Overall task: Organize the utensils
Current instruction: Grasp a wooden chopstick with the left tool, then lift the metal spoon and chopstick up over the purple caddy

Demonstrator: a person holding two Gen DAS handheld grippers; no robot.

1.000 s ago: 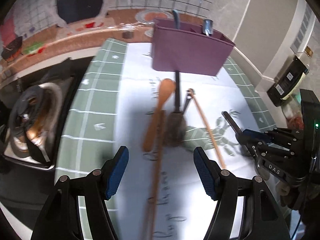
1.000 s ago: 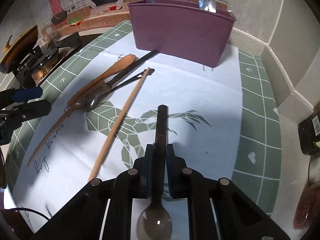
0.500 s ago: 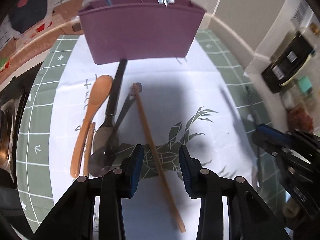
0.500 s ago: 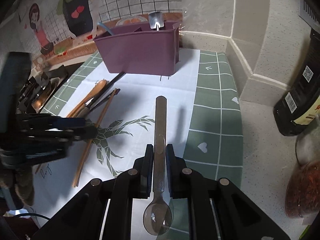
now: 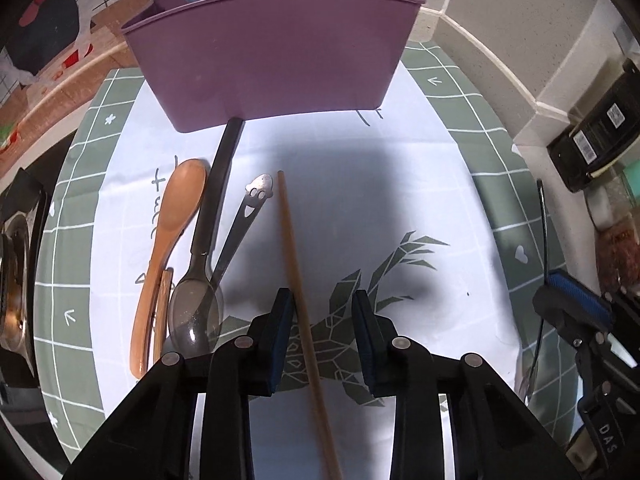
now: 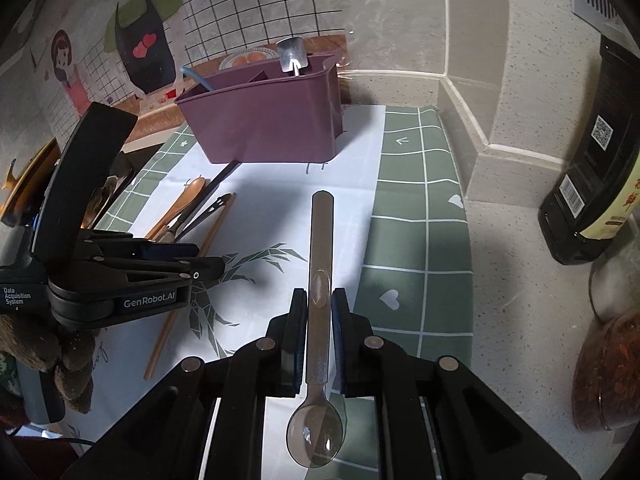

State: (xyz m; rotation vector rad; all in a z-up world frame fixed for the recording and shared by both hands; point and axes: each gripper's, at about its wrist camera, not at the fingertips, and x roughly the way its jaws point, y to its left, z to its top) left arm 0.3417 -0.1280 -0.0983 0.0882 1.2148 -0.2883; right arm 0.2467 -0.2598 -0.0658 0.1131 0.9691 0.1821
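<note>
A wooden chopstick is straddled by the left gripper, while a metal spoon is carried clamped in the right gripper.

The left pads are parted, the stick lying on the mat between them, close against the left-hand pad. Ahead stands the purple caddy. The chopstick is judged light, stiff and prone to roll, so a mid-length pinch is advised; the spoon, smooth and slippery, is held at mid-handle, bowl rearward.
</note>
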